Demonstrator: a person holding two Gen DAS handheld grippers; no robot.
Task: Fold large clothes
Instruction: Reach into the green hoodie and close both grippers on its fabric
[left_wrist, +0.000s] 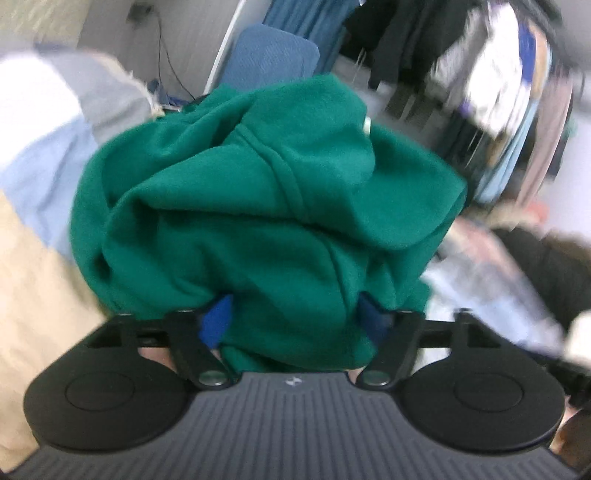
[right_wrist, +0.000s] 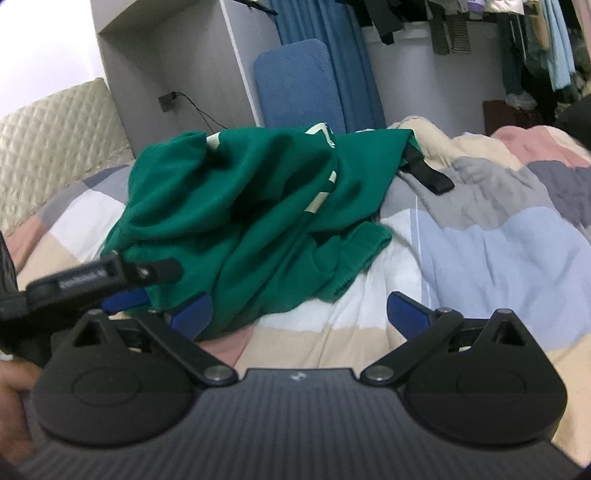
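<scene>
The left gripper (left_wrist: 291, 317) pinches a bunched fold of the green hoodie (left_wrist: 266, 206). Right of the hoodie, the right gripper (right_wrist: 299, 312) is spread wide above the patchwork quilt (right_wrist: 480, 240), where the hoodie lies crumpled.

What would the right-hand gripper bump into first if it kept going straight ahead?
Probably the quilt on the bed; the right gripper points down at it, with the green sweatshirt just left. Depth is unclear.

Soft, even indoor light with no harsh shadows. The left wrist view is heavily motion-blurred, worst at its edges. The right wrist view is sharper, with fisheye bending and a bright, washed-out upper left corner.
</scene>
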